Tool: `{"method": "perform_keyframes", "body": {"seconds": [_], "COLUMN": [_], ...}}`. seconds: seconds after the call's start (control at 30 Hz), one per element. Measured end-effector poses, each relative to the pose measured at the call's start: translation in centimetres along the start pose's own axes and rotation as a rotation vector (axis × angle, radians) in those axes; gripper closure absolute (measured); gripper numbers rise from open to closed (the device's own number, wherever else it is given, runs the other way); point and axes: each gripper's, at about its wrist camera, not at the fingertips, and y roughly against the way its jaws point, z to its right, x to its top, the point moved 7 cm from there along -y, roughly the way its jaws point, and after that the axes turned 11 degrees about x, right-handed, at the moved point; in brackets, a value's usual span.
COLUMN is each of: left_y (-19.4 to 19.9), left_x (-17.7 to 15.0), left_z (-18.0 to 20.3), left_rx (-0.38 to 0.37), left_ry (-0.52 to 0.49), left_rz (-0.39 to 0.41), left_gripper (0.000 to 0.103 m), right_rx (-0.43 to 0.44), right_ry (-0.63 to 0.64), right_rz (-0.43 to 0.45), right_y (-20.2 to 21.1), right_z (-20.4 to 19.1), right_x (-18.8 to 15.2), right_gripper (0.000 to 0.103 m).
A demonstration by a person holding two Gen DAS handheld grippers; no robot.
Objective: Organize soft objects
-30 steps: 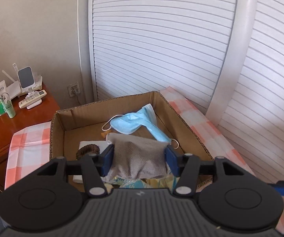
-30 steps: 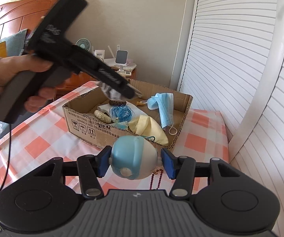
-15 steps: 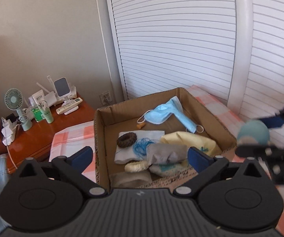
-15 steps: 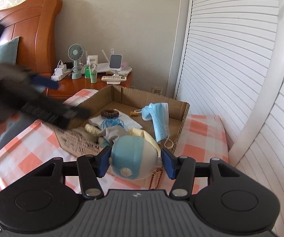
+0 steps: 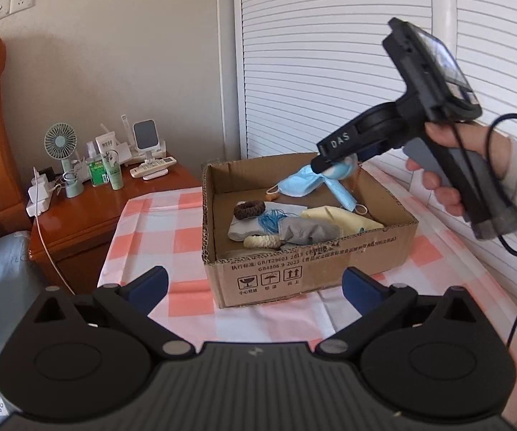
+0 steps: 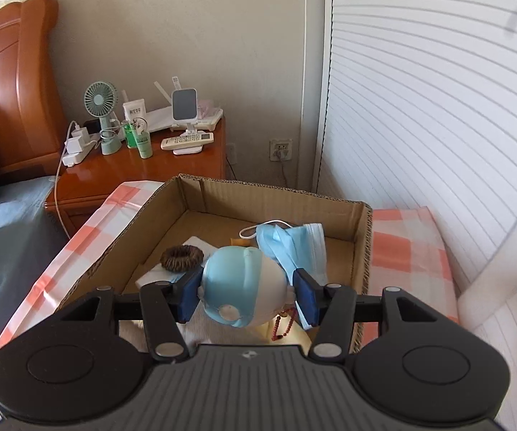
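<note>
Blue-and-white plush toy [image 6: 244,287] held over the cardboard box [image 5: 305,273].

The right tongs [image 6: 247,296] pinch the round plush between both pads, above the box's far end near the blue face mask [image 6: 294,242]. The left tongs [image 5: 254,285] hang wide apart with nothing between them, before the box on the checked surface [image 5: 150,215]; a grey cloth [image 5: 308,231] lies inside.
</note>
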Motion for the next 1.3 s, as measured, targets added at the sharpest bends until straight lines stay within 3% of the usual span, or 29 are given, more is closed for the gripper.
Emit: {"method": "perform_keyframes", "body": {"seconds": [0.13,0.2,0.23,0.27,0.4,0.77,1.1,1.3], "left_y": [0.0,-0.3,-0.4,-0.4,-0.6,-0.3,0.2,0.6], "left_x": [-0.7,-0.9,-1.0,-1.1,-1.2,-0.8,-0.5,-0.4], "left_z": [-0.8,-1.3,-1.5,-1.7,-2.0,-2.5,-2.4,-1.5], "left_rx": [0.012,0.028,0.034,0.038,0.061,0.144,0.149,0.119], "left_ry": [0.016,0.029,0.033,0.037,0.039,0.037,0.079,0.111], "left_rz": [-0.014,-0.029,-0.034,-0.036,-0.042,-0.012,-0.010,-0.080], "left_gripper": [0.001,0.001,0.001,0.001,0.001,0.001,0.001,0.001], "right_rx": [-0.004,0.001,-0.004,-0.011,-0.002,-0.066,-0.149,-0.235], "right_ry": [-0.027,-0.023,-0.015,-0.011,0.001,0.031,0.001,-0.094], "right_rz": [-0.029,-0.045,-0.047,-0.043,0.029,0.049,0.078,0.063], "right_y": [-2.9,-4.2,-4.6,-4.8,-4.1,-0.3,6.4,10.1], "right_z": [0.3,0.2,0.2,0.0,-0.4,-1.5,-3.3,-3.9], "right_x": [1.1,1.6,1.8,2.0,2.5,0.6,-4.4,-8.6], "right_gripper": [0.040,0.025,0.008,0.000,0.000,0.000,0.000,0.000]}}
